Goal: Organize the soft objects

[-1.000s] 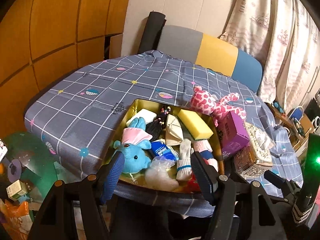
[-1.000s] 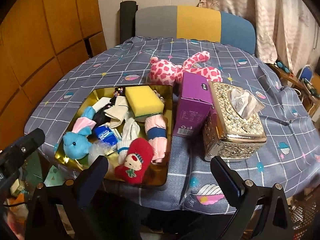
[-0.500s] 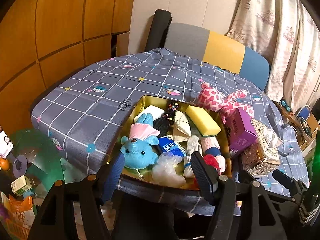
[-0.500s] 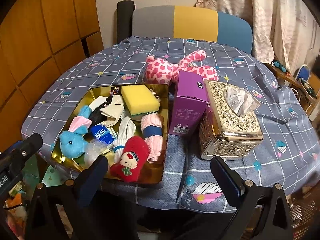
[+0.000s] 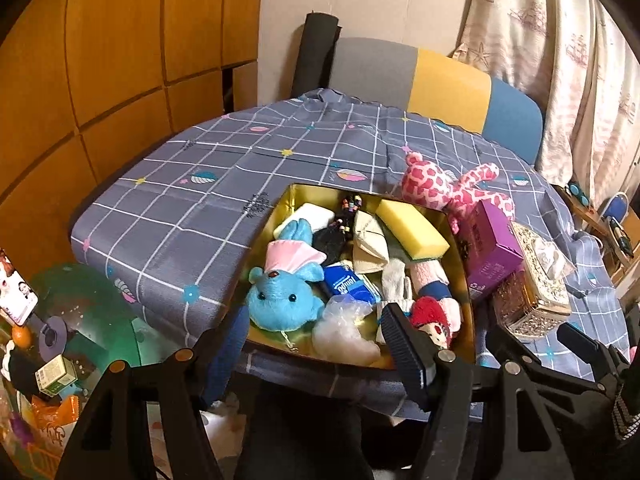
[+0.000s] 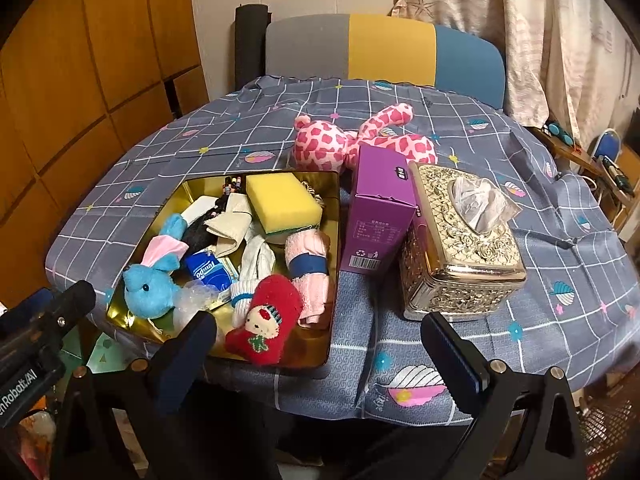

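Currently both our grippers hang off the near edge of the table, nothing gripped. Left gripper (image 5: 314,344): jaws spread wide, empty, framing the near end of the gold tray (image 5: 464,258). Right gripper (image 6: 320,354): jaws spread wider, also empty, pointed at the tray's right side and the tablecloth (image 6: 560,248).

Left to right across the table:
- Blue plush bunny (image 6: 150,288), near-left corner of tray, pink-lined ear folded up. Light and squashy; we judge the round head or body the best hold, ears too floppy.
- Clear plastic wad (image 6: 196,298) just beside it; slippery, crushes to nothing.
- Blue tissue pack (image 6: 210,272), white sock (image 6: 252,268), beige folded cloth (image 6: 232,222) mid-tray. All limp; pinch at a bunched fold.
- Red sock doll (image 6: 266,320) at near edge, leaning on the rolled pink towel (image 6: 310,276) with its blue band. Towel is firmest at the band.
- Yellow sponge (image 6: 282,202), far end of tray. Springy; take it across the short sides.
- Pink spotted plush (image 6: 344,142) outside the tray, lying on the cloth behind the purple box (image 6: 378,210).
- Gold tissue box (image 6: 460,244) touching the purple box; rigid, not ours to sort.

Sorting looks unstarted, by our judgement.
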`<state>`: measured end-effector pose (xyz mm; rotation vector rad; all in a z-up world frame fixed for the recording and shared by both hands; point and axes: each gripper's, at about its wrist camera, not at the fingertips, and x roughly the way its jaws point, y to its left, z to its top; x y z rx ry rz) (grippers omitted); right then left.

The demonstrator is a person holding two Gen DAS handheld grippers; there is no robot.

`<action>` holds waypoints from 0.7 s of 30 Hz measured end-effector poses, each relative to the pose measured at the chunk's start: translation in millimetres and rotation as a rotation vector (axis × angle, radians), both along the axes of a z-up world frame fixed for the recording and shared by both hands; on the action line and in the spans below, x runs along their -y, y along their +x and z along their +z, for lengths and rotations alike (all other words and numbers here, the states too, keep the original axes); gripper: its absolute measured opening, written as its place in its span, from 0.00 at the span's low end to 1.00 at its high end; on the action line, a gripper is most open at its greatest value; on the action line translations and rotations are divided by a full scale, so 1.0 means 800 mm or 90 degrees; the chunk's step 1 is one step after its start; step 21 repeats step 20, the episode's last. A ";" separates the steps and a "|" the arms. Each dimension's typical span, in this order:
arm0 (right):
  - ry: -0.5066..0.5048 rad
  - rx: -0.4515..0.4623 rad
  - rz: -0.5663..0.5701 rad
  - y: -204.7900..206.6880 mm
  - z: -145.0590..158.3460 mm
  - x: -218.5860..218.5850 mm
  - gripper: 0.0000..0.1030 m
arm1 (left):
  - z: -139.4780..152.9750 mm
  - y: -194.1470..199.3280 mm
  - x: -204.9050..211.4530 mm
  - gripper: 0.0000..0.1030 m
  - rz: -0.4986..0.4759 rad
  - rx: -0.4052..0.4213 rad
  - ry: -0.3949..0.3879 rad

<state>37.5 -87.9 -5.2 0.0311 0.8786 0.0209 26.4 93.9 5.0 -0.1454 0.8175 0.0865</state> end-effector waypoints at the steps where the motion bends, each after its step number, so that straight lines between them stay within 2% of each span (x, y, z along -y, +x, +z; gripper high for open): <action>1: 0.000 0.000 0.000 0.000 0.000 0.000 1.00 | 0.000 0.000 0.000 0.68 0.003 0.003 0.003; 12: -0.003 -0.003 0.001 -0.002 -0.004 0.000 1.00 | 0.002 -0.004 0.000 0.68 0.011 0.009 0.018; 21: -0.002 -0.002 0.000 -0.001 -0.004 0.002 1.00 | 0.006 -0.011 -0.001 0.64 0.019 0.044 0.034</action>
